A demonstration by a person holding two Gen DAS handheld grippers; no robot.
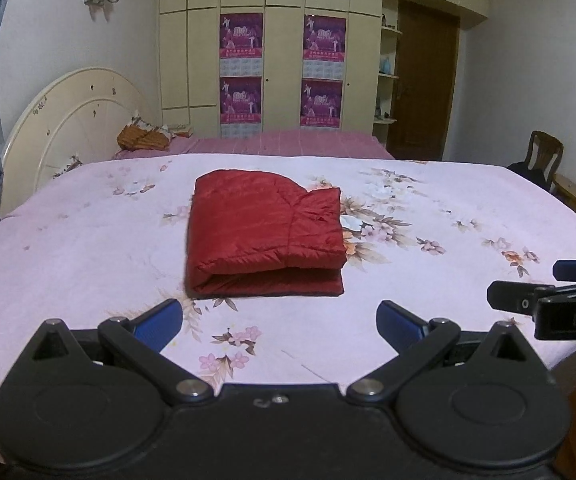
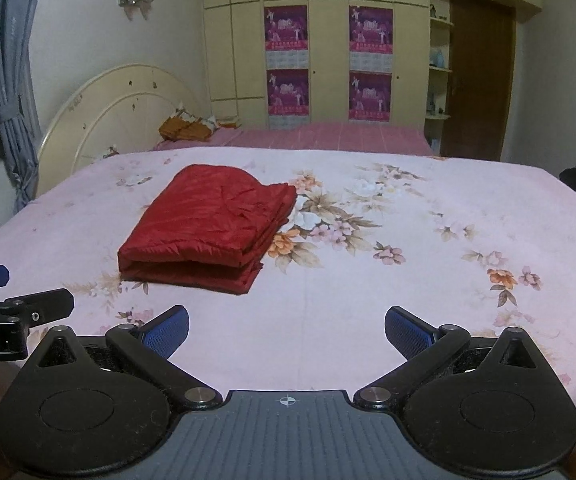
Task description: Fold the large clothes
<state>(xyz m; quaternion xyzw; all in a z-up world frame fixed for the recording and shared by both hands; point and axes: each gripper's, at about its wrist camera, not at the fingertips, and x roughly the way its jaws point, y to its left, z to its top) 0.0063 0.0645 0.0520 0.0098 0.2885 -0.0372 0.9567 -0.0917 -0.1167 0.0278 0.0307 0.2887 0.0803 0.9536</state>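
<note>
Folded red jacket [image 1: 266, 232] lies ahead on the bed [image 1: 447, 208], nearer the left tongs [image 1: 280, 320] (right tongs [image 2: 286, 330] likewise spread, empty).

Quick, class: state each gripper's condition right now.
Left gripper: open, holding nothing.
Right gripper: open, holding nothing.

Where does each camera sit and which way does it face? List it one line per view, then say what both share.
Left wrist: on the left gripper, looking across the floral bedsheet at the folded red jacket; the right gripper intrudes at right.
Right wrist: on the right gripper, facing the same way; jacket left of centre; the left gripper intrudes at left.
Shared: jacket, sheet, headboard, wardrobe, both grippers open.
</note>
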